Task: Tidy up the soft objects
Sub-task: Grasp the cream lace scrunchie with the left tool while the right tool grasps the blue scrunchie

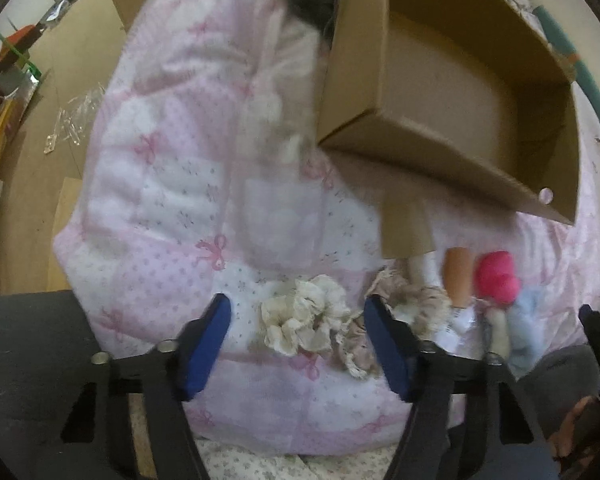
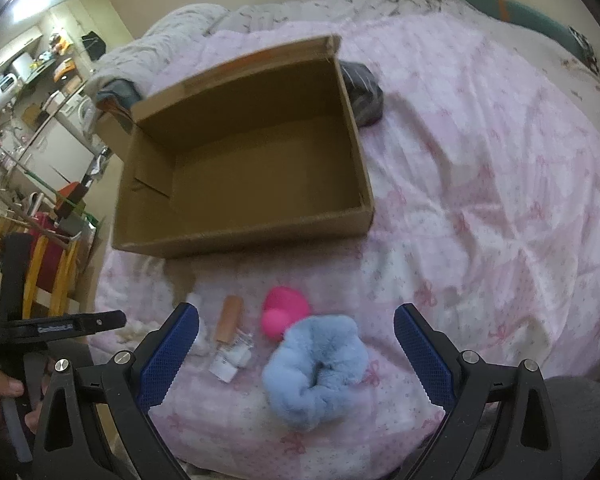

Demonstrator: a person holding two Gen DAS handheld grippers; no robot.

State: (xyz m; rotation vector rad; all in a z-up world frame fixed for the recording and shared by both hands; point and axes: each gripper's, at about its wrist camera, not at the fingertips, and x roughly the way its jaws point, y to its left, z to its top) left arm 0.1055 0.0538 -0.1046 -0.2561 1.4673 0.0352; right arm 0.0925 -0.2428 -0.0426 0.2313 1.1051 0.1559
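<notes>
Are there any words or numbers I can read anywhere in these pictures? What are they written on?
None can be read for sure.
White lettering on the black bar of the left claw tool, seen from the right wrist camera: too blurred to read.
Small white tag beside the tan tube-shaped item on the pink bow-print quilt: any print is too small to read.
Open brown cardboard box: no lettering visible.
</notes>
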